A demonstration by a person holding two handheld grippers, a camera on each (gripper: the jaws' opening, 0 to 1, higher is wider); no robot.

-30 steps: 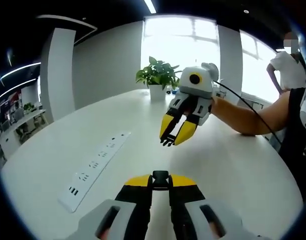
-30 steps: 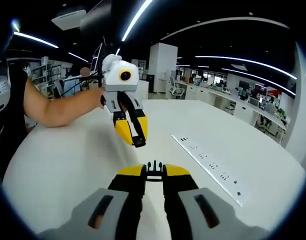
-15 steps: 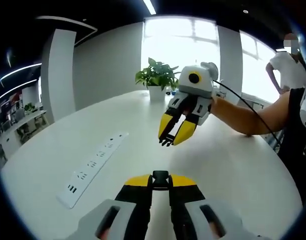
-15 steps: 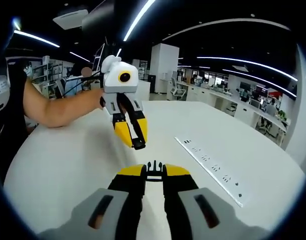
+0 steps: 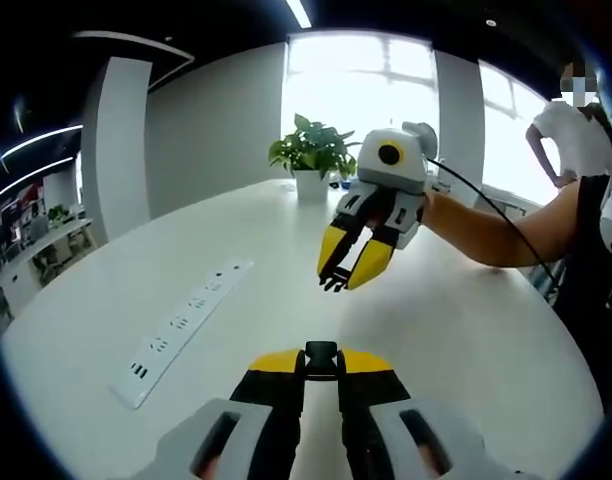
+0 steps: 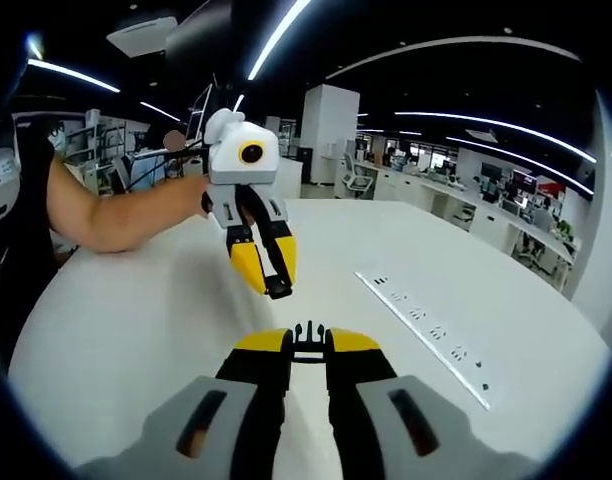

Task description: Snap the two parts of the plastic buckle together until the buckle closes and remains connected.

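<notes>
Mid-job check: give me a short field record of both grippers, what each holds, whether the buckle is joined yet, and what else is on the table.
left gripper: shut on black plastic socket half of the buckle
right gripper: shut on black pronged half of the buckle
buckle state: halves apart, held in the air, not yet snapped
surface: round white table
other items: white power strip flat on table; green potted plant at far edge
</notes>
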